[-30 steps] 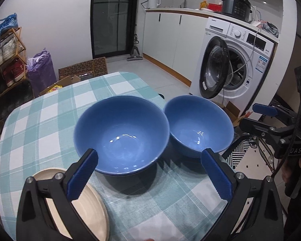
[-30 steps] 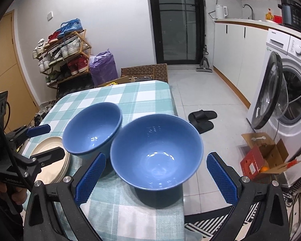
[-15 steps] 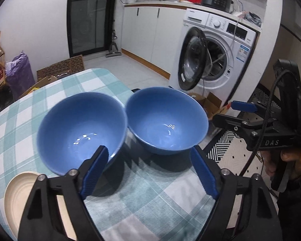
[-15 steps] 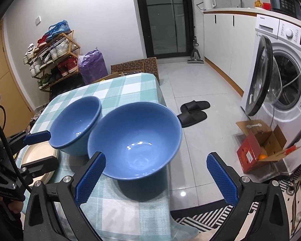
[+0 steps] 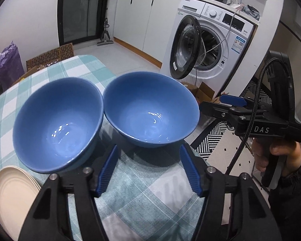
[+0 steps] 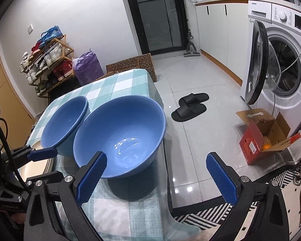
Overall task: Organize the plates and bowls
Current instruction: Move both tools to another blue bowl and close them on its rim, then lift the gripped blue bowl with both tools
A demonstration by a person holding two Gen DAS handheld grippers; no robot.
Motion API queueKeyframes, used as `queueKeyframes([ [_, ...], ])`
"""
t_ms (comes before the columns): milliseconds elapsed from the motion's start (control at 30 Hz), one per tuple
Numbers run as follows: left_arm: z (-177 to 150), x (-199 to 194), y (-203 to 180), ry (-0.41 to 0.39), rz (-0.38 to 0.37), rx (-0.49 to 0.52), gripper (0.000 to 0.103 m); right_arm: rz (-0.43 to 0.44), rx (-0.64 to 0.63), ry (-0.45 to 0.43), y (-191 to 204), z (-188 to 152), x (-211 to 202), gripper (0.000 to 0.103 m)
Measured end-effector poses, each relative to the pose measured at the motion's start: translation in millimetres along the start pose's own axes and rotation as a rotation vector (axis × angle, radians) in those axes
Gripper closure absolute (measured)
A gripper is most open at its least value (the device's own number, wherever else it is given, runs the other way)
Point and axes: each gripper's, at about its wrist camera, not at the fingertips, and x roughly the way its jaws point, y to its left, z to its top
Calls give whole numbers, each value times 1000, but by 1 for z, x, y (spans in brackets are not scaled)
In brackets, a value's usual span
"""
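Note:
Two blue bowls stand side by side on the checked tablecloth. The left bowl touches the right bowl at the rim. My left gripper hovers just short of the right bowl, its jaws closing with nothing between them. My right gripper stands wide open at the table's right edge, its left finger in front of the right bowl's near side. Each view catches the other gripper: the right gripper beside the right bowl, the left gripper by the left bowl.
A stack of cream plates lies at the near left of the table. Past the table's right edge are tiled floor, black slippers, an open cardboard box and a washing machine with its door open. A hand holds the right gripper.
The left gripper's jaws have narrowed, and it has swung from the left bowl to face the right bowl. Both grippers have come closer and lower; the right one shifted towards the table edge.

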Motion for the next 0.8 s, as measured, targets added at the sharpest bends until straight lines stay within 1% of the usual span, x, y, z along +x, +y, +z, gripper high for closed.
queueKeyframes([
  [67, 1, 3, 2, 10, -2, -15, 47, 1, -1, 9, -1, 1, 6, 6],
  [133, 1, 6, 4, 17, -3, -23, 47, 0, -2, 16, -1, 3, 10, 12],
  [200, 1, 8, 6, 21, -4, -33, 47, 6, 0, 26, -2, 5, 16, 16],
  [333, 2, 14, 12, 29, -31, -77, 47, 12, 1, 43, -2, 10, 29, 18],
  [367, 3, 15, 13, 30, -37, -85, 47, 17, 3, 48, -3, 11, 33, 20],
  [400, 3, 16, 13, 32, -41, -90, 47, 18, 4, 54, -3, 12, 36, 26],
  [433, 4, 17, 13, 32, -42, -91, 47, 21, 3, 59, -3, 14, 40, 27],
  [600, 8, 20, 13, 26, -45, -107, 47, 21, -1, 64, -3, 22, 52, 29],
  [700, 12, 22, 13, 27, -47, -112, 47, 27, -1, 66, -2, 27, 59, 35],
  [800, 15, 25, 14, 26, -46, -119, 48, 28, -4, 67, -1, 31, 65, 43],
])
